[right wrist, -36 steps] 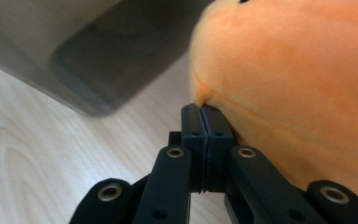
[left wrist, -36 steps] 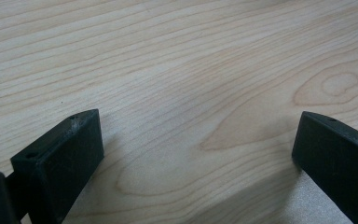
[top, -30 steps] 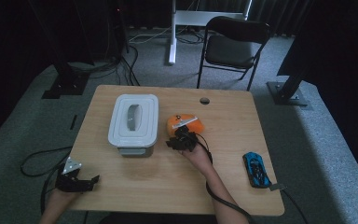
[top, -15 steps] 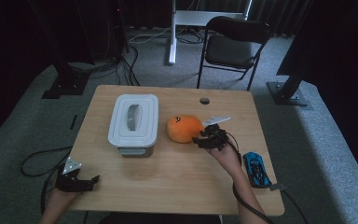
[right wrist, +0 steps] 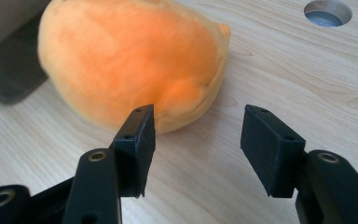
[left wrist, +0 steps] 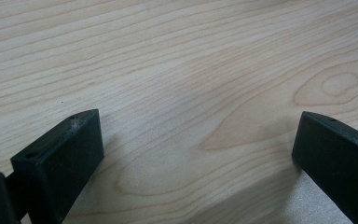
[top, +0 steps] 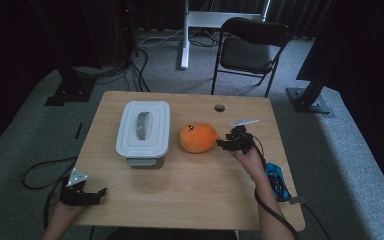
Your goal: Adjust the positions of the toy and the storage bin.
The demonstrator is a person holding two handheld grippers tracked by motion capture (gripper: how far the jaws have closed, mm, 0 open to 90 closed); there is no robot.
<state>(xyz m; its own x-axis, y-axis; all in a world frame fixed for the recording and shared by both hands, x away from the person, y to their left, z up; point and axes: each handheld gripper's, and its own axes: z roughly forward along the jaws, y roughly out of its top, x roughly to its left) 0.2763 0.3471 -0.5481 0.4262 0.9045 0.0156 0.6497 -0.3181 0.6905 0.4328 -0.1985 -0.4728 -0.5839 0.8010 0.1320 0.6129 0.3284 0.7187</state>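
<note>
Wooden table (top: 190, 185), dark curtains and a folding chair (top: 250, 50) behind. Right gripper (right wrist: 196, 135): jaws have just been opening, now parted with nothing between them, set just beside the orange plush toy (top: 197, 137); not touching it. Toy lies mid-table, right of the white lidded box (top: 144, 131). Left gripper (left wrist: 196, 154): jaws wide apart over bare wood at the table's near left corner. Blue toy car (top: 276, 181) near the right edge.
</note>
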